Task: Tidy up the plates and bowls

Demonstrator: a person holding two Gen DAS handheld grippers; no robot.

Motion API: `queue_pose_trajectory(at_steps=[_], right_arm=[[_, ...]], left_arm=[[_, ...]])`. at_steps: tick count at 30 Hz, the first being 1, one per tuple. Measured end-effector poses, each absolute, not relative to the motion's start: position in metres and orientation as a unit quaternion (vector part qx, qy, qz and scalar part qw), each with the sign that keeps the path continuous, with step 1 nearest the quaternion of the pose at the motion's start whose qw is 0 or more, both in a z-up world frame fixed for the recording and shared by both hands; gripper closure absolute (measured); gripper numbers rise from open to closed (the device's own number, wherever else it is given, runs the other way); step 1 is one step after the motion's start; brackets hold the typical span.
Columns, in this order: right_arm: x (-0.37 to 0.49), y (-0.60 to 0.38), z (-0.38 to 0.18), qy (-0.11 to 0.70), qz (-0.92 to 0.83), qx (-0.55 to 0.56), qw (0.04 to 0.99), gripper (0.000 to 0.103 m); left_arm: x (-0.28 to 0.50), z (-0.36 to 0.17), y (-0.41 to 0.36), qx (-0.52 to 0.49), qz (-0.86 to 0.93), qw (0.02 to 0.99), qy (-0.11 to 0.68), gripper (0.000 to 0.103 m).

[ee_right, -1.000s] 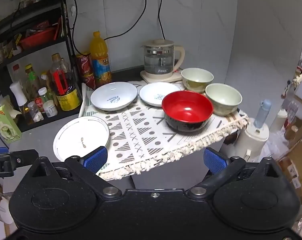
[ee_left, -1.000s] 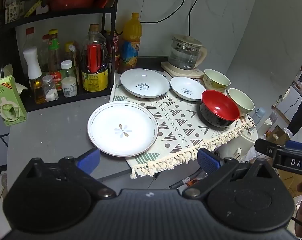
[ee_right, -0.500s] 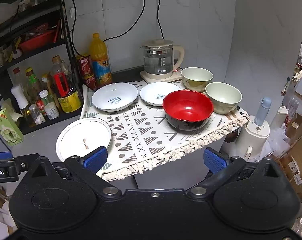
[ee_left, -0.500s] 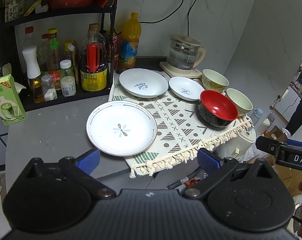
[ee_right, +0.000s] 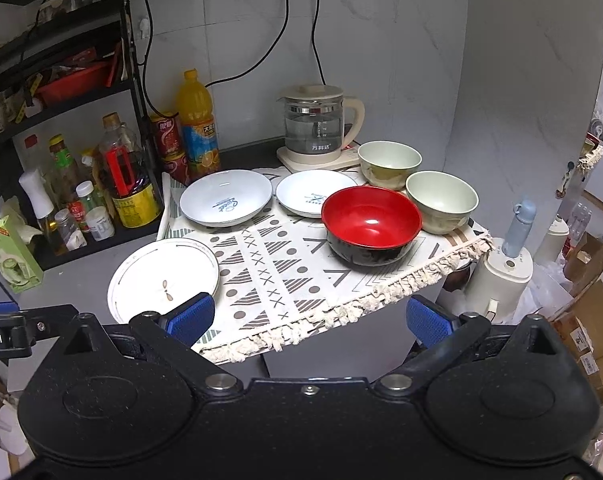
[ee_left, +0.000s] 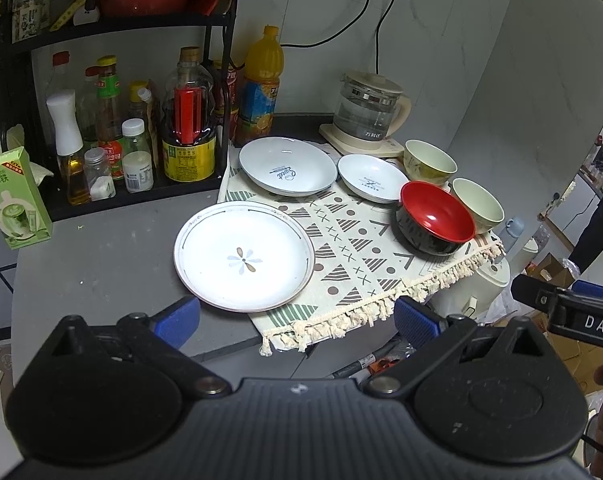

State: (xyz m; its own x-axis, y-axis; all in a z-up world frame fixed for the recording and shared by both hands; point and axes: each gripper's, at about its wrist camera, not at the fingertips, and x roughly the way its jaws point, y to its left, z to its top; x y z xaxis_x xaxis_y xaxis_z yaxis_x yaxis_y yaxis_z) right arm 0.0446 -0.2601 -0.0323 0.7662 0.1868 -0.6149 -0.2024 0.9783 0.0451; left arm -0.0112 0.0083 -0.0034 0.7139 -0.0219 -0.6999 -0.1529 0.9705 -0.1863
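Both grippers share one build: a black, matte, ribbed plastic body with two round domed housings, silver screws at the pivots, and black linkage arms ending in blue textured fingers [ee_left: 177, 320]. White lettering marks each gripper's side bar.

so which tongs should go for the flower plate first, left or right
Probably left. The left tongs are open with the flower plate just ahead of them. The right tongs face the red bowl, with that plate off to their left.
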Motion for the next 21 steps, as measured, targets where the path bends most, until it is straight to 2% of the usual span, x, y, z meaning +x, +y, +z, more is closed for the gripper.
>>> queue_pose_trajectory(at_steps=[21], right_arm=[[0.0416, -0.2536, -0.0317, 0.329, 0.107, -0.012, 0.938, 0.0]], left_arm=[[-0.0128, -0.0031, 0.0119, -0.118, 0.035, 0.919, 0.374, 0.001]])
